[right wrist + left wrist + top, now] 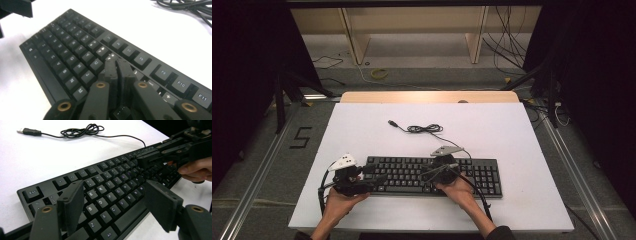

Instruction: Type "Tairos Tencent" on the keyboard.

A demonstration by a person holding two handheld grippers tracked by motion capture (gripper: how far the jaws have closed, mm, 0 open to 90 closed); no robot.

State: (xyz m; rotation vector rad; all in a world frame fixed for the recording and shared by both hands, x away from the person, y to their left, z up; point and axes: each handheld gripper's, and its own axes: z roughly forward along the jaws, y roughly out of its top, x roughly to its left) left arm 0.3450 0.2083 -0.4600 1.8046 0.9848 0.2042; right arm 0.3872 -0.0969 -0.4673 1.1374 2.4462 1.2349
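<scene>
The right gripper (117, 66) had its two black jaws pressed together with nothing between them, their tips down on the keys in the middle of the flat black plastic keyboard (432, 175), while the left gripper (115, 207) held its jaws spread wide over the keyboard's left end, gripping nothing. Each hand came in from the near edge, the right hand (459, 189) resting at the keyboard's front edge. The keyboard lay near the front of the white table (362, 130), its black cable (424, 129) coiled behind it.
</scene>
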